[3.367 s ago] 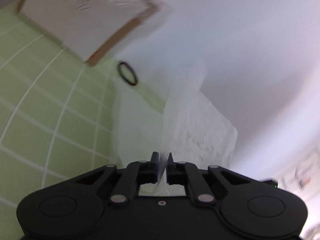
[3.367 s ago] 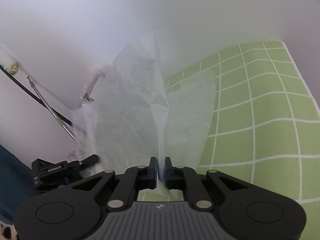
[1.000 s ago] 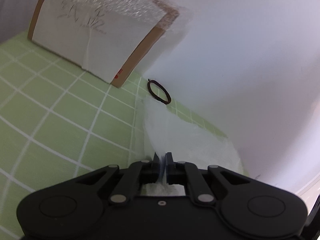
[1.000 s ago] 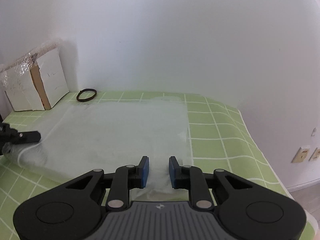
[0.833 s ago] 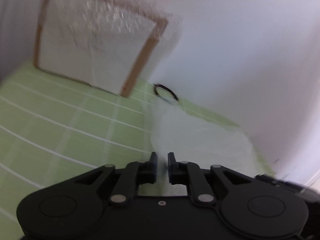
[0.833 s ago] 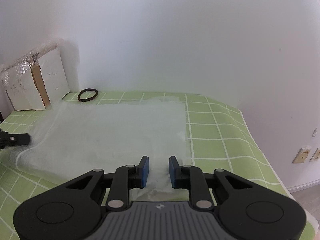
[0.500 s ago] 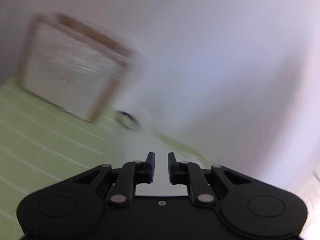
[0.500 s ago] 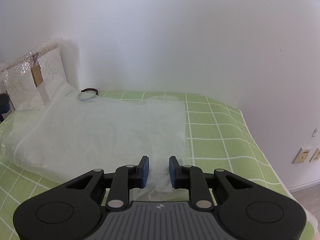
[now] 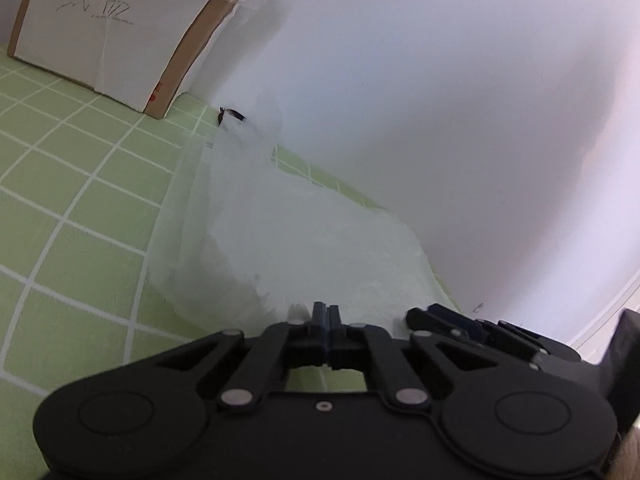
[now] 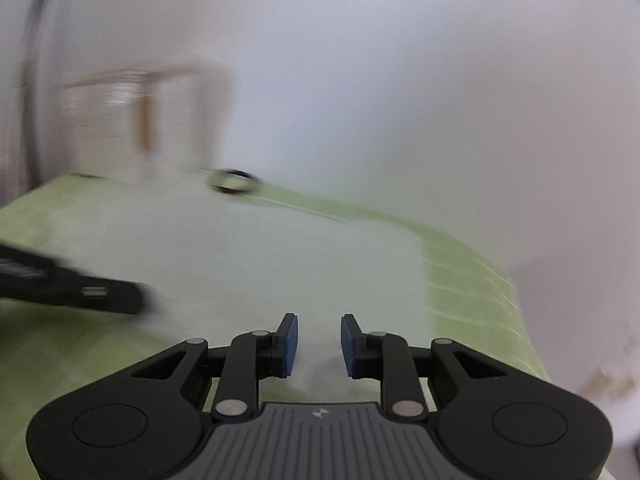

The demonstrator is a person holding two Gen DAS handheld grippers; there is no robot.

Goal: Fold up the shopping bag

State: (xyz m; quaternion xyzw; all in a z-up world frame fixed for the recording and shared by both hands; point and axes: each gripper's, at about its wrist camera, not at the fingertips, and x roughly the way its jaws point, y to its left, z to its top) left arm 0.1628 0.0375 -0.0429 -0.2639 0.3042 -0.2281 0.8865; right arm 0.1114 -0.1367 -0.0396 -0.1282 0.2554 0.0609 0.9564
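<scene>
A thin translucent white shopping bag (image 9: 304, 240) lies on the green checked tablecloth (image 9: 80, 208), and its near side billows up toward my left gripper (image 9: 326, 311). That gripper's jaws are together, with a sliver of the bag's film caught at their tips. My right gripper (image 10: 316, 334) hovers low over the bag (image 10: 304, 264), its blue pads apart and opening, with nothing pressed between them. In the blurred right wrist view the left gripper (image 10: 134, 300) reaches in from the left over the bag. The right gripper's fingers (image 9: 436, 314) show just to the right of the left one.
A cardboard box (image 9: 104, 36) wrapped in bubble film stands at the back left against the white wall. A black elastic ring (image 10: 234, 182) lies beside it, partly under the bag's far corner. The tablecloth drops off at the table's right edge (image 10: 516, 312).
The left gripper opened, let the bag go, swung across and shut again on the bag close to the right gripper. The bag's left side has lifted. The right gripper turned left and widened slightly.
</scene>
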